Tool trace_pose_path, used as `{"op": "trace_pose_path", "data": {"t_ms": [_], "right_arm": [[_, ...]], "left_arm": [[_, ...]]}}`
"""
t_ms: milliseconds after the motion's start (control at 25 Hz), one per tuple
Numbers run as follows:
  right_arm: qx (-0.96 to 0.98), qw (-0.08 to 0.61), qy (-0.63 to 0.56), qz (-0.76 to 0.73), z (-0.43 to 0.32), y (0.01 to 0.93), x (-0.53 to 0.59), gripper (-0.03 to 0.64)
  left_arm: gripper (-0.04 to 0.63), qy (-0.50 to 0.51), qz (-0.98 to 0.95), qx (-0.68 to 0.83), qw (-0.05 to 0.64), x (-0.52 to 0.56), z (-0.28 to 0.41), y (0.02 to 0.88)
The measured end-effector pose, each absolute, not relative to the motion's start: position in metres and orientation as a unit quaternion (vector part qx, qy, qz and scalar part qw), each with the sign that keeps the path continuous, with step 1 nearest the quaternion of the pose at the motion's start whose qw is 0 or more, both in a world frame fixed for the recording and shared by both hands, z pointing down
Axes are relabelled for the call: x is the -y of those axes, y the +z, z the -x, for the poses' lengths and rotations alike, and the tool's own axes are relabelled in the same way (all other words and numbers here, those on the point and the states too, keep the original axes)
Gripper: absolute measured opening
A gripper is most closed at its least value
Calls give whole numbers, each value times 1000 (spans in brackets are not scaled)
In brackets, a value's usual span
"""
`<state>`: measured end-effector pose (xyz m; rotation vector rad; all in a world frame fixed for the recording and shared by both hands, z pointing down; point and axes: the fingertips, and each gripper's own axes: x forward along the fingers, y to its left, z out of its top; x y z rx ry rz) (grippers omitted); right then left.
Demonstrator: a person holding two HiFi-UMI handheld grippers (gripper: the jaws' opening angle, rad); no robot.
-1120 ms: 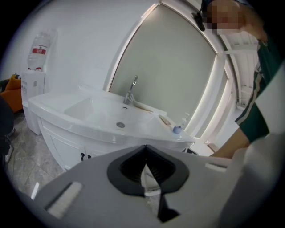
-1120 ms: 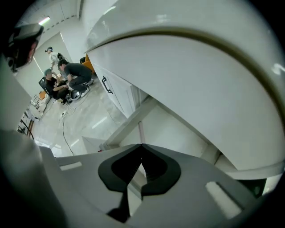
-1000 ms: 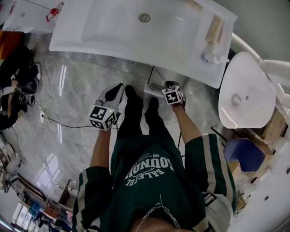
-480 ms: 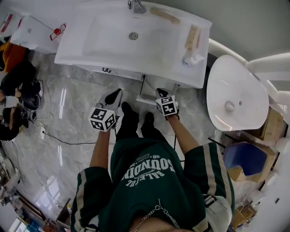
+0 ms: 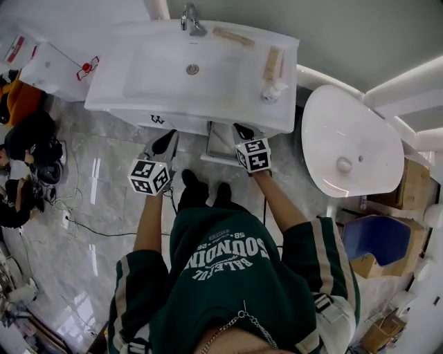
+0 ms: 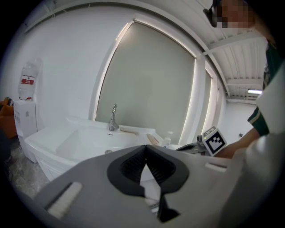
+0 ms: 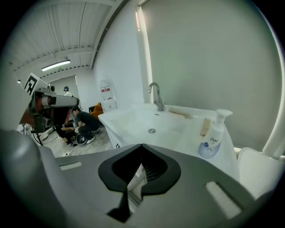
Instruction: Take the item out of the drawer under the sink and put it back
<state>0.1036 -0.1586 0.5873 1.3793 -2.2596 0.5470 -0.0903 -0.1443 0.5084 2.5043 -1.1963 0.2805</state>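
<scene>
A white sink [image 5: 138, 104] with a chrome tap [image 5: 190, 17] stands at the top of the head view. Below its front edge a white drawer [image 5: 220, 144] juts out a little, and its inside is hidden. My left gripper [image 5: 168, 138] hangs just left of the drawer, level with the sink's front, and its jaws [image 6: 146, 147] are shut with nothing between them. My right gripper [image 5: 239, 130] is at the drawer's right, also shut and holding nothing [image 7: 141, 146]. No item from the drawer shows in any view.
A soap pump bottle [image 7: 213, 136] and a wooden piece [image 5: 273, 62] sit on the sink's right side. A white oval fixture [image 5: 346, 148] stands to the right, with a blue bin [image 5: 377, 242] near it. People crouch at the left [image 5: 21, 159], and a cable [image 5: 90, 225] lies on the marble floor.
Both grippers have risen from near the floor to the height of the sink's front, the right one more. The head view has swung so the sink sits lower in the picture.
</scene>
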Motion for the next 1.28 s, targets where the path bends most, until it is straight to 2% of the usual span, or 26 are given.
{"op": "trace_pose_path", "data": {"t_ms": [720, 1280], "right_arm": [[837, 59, 77, -539, -121, 420, 163, 2], [843, 42, 62, -532, -127, 407, 153, 3]], "left_arm": [[49, 63, -897, 423, 113, 150, 75, 445], [49, 59, -895, 426, 114, 147, 70, 445]]}}
